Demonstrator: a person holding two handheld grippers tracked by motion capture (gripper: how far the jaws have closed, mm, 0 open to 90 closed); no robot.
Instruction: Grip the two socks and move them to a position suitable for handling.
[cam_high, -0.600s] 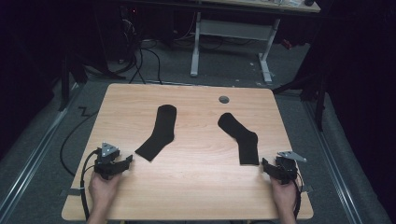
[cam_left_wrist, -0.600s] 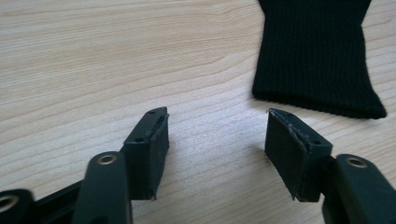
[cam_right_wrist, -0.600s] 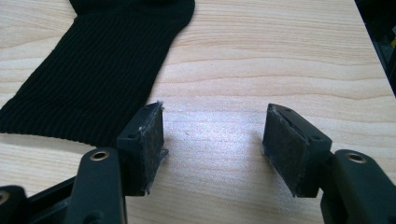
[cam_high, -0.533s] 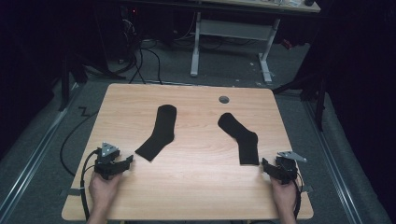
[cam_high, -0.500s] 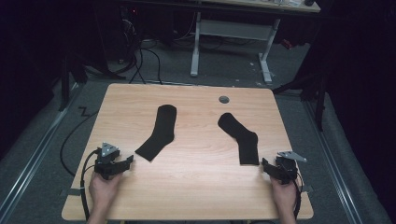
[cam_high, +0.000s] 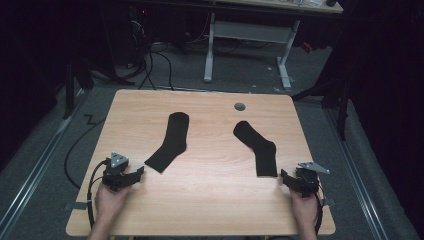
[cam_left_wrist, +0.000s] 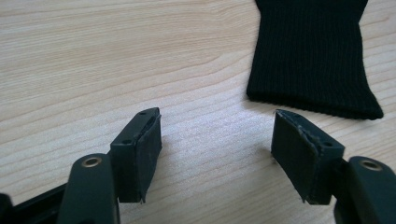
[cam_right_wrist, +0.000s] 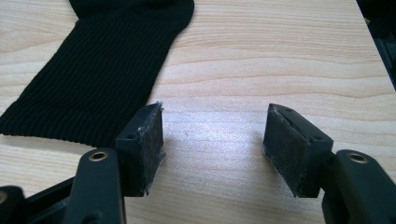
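Observation:
Two black socks lie flat and apart on the wooden table (cam_high: 210, 200). The left sock (cam_high: 170, 142) runs from the middle toward the front left; its ribbed cuff (cam_left_wrist: 312, 60) ends just ahead of my left gripper (cam_high: 139, 173) (cam_left_wrist: 217, 154). That gripper rests on the table, open, with only bare wood between its pads. The right sock (cam_high: 257, 146) bends toward the front right. Its cuff (cam_right_wrist: 93, 84) lies in front of and to the left of my right gripper (cam_high: 283, 176) (cam_right_wrist: 214, 140), which is open and holds nothing.
A round grey grommet (cam_high: 240, 106) sits near the table's far edge. Cables trail from both grippers off the front edge. Beyond the table stand a white desk frame (cam_high: 247, 35) and floor cables (cam_high: 150, 55) in the dark.

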